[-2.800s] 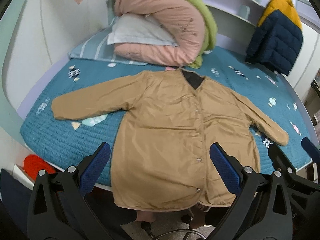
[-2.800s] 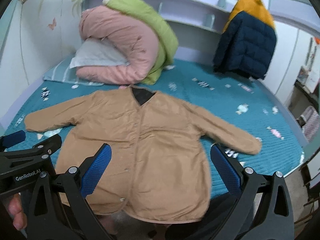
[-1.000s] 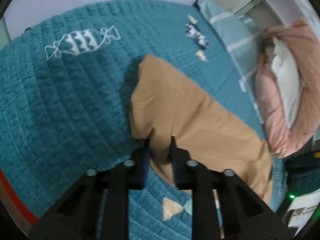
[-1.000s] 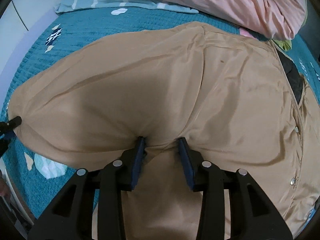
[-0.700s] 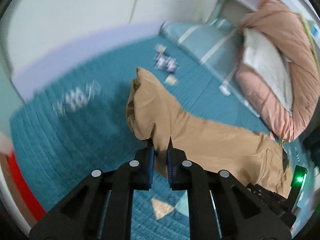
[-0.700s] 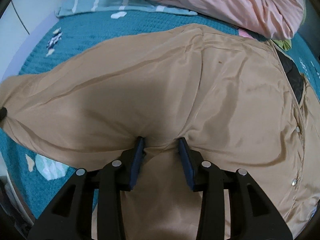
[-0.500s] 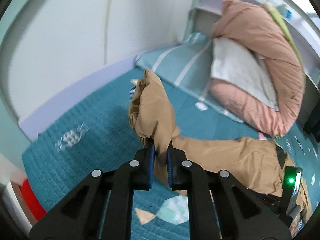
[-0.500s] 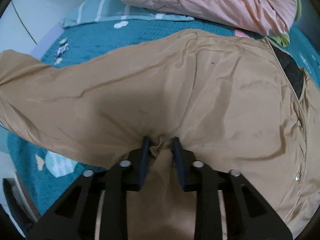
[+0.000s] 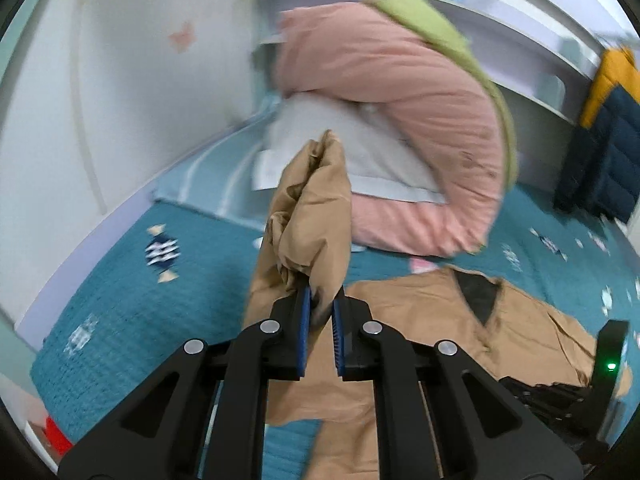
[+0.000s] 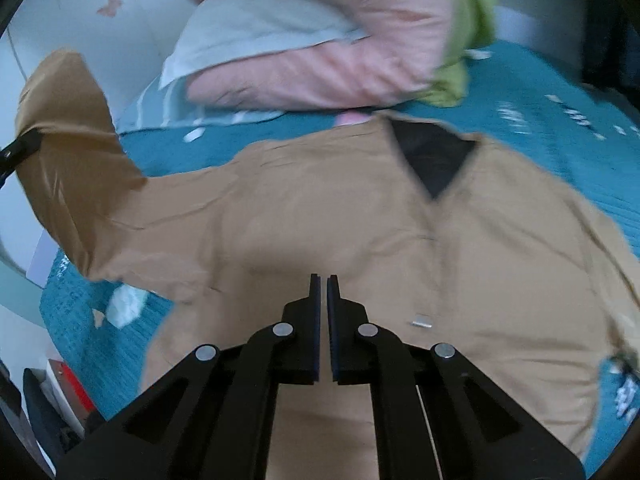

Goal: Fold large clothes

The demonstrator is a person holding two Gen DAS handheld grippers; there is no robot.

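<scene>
A tan jacket (image 10: pixel 360 220) lies front up on the teal bed (image 10: pixel 560 92), its dark collar lining (image 10: pixel 432 160) toward the pillows. My left gripper (image 9: pixel 320 292) is shut on the jacket's left sleeve (image 9: pixel 312 208), which stands bunched up above the bed. The right wrist view shows that raised sleeve (image 10: pixel 68 128) at far left. My right gripper (image 10: pixel 324 278) hovers over the jacket's chest near the left armpit. Its jaws are closing to a thin slit, and I see no cloth pinched between them.
A rolled pink duvet (image 9: pixel 400 100) with a green blanket (image 9: pixel 432 24) and a white pillow (image 9: pixel 360 152) fills the head of the bed. A navy and yellow puffer jacket (image 9: pixel 600 140) hangs at the right. The wall runs along the left side.
My left gripper lifted the sleeve off the bed and carried it up toward the jacket's body. My right gripper closed at the armpit, then rose away from the cloth.
</scene>
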